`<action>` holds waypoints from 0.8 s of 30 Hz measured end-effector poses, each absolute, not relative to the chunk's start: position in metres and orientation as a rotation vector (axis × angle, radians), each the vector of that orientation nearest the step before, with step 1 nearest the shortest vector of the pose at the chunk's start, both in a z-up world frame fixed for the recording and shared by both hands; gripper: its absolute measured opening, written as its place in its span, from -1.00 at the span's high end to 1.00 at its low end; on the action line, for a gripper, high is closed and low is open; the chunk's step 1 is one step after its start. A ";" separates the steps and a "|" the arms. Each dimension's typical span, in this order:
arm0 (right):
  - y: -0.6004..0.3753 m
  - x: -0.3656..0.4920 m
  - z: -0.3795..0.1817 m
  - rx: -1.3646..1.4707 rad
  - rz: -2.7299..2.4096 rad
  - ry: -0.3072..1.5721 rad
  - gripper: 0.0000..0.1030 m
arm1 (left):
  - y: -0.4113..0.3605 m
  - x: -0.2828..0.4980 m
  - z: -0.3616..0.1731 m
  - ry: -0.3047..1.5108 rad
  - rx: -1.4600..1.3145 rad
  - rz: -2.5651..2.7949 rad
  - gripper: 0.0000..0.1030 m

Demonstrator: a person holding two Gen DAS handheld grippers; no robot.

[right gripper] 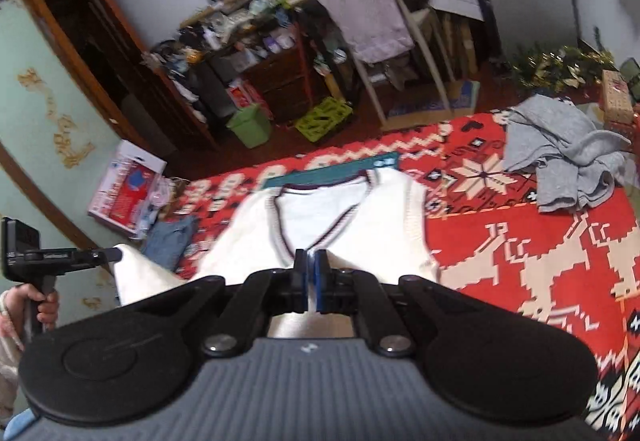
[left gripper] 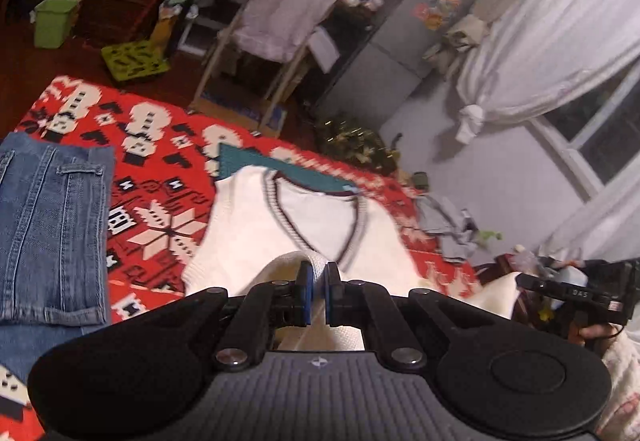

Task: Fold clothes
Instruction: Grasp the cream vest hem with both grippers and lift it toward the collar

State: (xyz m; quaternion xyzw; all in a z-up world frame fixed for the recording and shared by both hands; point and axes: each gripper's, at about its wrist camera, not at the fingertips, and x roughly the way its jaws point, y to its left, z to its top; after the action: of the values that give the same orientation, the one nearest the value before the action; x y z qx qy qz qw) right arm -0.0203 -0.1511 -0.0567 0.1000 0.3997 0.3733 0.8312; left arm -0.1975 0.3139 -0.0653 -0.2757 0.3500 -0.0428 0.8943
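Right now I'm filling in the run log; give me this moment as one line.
step: folding white vest | left gripper: shut on vest hem | right gripper: shut on vest hem | surface: red blanket | jeans: already folded

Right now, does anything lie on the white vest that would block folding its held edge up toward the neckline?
Nothing visible does. Both tongs, left and right, are shut on the hem of the white knit vest. The vest's front up to its V-neck is bare. The folded jeans and the grey garment lie apart on the red blanket.

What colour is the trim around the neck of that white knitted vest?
Dark maroon with pale striping on the white knitted vest's V-neck trim, clearest in the left wrist view.
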 end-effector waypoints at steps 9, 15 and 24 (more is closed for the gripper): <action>-0.141 0.031 -0.136 0.226 0.615 0.906 0.80 | 0.346 -0.166 -0.135 0.762 -0.645 0.072 0.80; -0.153 0.028 -0.147 0.243 0.586 0.884 0.57 | 0.345 -0.180 -0.136 0.744 -0.614 0.066 0.50; -0.154 -0.041 -0.157 0.286 0.675 0.951 0.39 | 0.306 -0.217 -0.144 0.787 -0.663 -0.037 0.36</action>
State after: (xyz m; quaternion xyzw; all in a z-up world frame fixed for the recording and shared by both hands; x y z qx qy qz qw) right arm -0.0412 -0.1545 -0.1570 0.1347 0.4477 0.3175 0.8250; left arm -0.2166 0.3064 -0.1440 -0.3169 0.3762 -0.0176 0.8705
